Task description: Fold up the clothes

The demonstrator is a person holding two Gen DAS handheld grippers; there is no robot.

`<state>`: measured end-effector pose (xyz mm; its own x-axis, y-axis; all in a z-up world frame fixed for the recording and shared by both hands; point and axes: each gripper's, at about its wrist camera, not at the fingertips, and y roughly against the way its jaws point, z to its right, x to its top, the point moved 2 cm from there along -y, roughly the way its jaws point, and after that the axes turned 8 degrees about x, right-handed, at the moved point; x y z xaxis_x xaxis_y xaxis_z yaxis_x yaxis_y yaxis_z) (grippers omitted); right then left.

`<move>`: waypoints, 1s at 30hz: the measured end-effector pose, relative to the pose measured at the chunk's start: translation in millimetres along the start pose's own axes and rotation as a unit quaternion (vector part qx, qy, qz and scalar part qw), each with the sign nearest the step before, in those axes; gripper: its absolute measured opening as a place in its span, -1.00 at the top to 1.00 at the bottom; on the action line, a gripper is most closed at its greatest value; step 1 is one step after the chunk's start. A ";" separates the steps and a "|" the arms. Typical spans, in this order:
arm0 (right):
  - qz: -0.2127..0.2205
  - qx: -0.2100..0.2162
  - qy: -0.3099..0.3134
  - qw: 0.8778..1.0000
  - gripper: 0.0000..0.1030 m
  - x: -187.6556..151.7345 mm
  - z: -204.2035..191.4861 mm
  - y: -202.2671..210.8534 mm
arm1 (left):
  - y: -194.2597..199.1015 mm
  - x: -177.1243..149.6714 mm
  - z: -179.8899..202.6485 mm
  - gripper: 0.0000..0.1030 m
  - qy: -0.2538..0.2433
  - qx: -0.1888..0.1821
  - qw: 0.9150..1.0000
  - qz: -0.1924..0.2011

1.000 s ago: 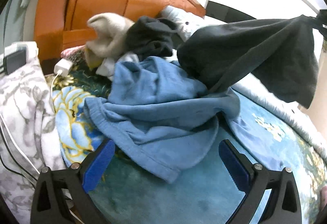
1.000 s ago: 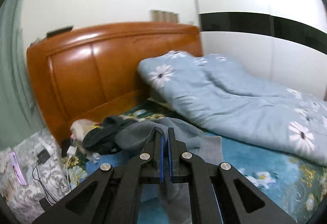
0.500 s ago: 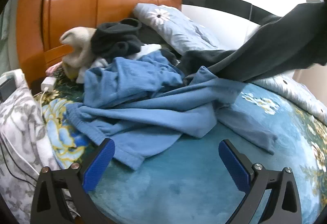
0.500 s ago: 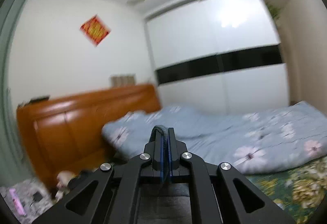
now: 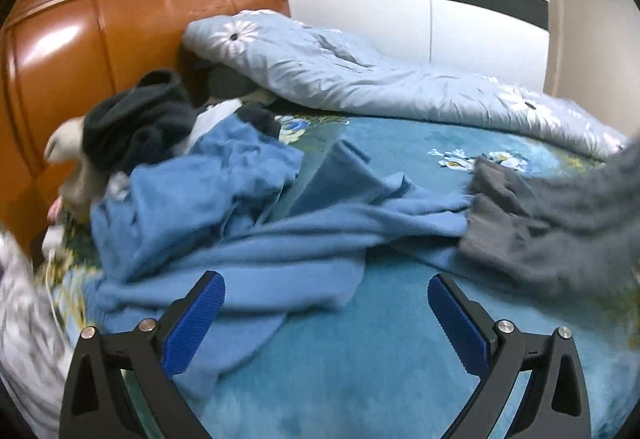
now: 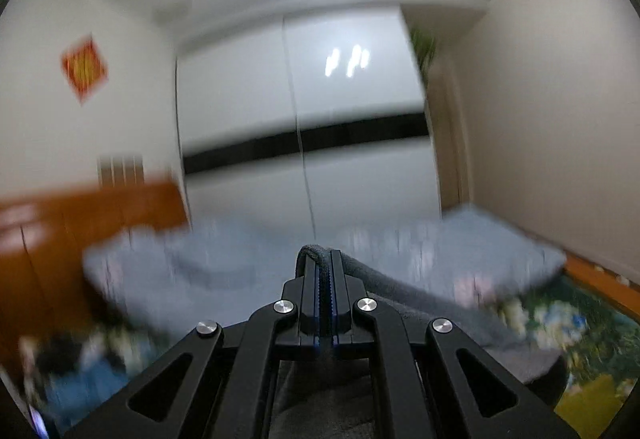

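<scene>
My right gripper (image 6: 325, 259) is shut on the edge of a dark grey garment (image 6: 420, 303), which hangs down behind its fingers. The same grey garment (image 5: 552, 223) trails onto the bed at the right of the left wrist view. My left gripper (image 5: 326, 299) is open and empty, low over the bed, just in front of a crumpled blue garment (image 5: 248, 223). A pile of black and cream clothes (image 5: 136, 119) lies behind it by the headboard.
A teal floral bedspread (image 5: 380, 359) covers the bed. A pale blue flowered duvet (image 5: 360, 79) is bunched along the far side. An orange wooden headboard (image 5: 80, 39) stands at the left. A white wardrobe (image 6: 300, 111) is beyond. A grey patterned pillow (image 5: 24, 311) lies at the left.
My right gripper has lifted the grey garment up and away to the right, off the pile, and now tilts toward the ceiling. The left gripper has swung right, still open.
</scene>
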<state>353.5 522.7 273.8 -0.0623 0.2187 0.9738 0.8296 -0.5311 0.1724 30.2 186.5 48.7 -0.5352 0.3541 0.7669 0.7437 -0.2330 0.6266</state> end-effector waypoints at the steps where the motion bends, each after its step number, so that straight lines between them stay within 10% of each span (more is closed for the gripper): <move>1: -0.031 0.003 0.001 0.999 0.92 -21.0 0.0 -10.7 | -9.0 4.5 2.2 -1.00 -0.007 -0.002 1.000 -0.004; 10: -0.219 0.054 -0.087 0.970 0.91 -177.1 18.1 -56.9 | -79.1 35.9 28.0 -0.92 -0.091 -0.033 0.994 -0.045; 13: -0.226 0.057 -0.084 0.969 0.88 -186.5 12.6 -55.3 | -99.4 42.1 33.7 -0.21 -0.092 -0.058 0.991 -0.073; 21: -0.244 0.061 -0.082 0.964 0.88 -207.6 0.7 -59.3 | -122.7 62.8 4.4 0.56 -0.014 -0.065 0.993 -0.100; 26: -0.246 0.064 -0.093 0.963 0.88 -213.0 8.0 -65.9 | -90.6 126.9 -73.0 0.75 0.035 0.043 0.998 -0.016; 30: -0.241 0.066 -0.096 0.963 0.88 -214.1 11.0 -66.9 | -40.6 173.7 -165.6 0.99 0.125 0.177 0.974 0.069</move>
<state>317.5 520.4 52.1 -0.3650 0.5682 0.7375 0.7937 -0.2242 0.5655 -159.3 107.4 179.5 -0.4688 0.1004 0.8776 0.8830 0.0804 0.4625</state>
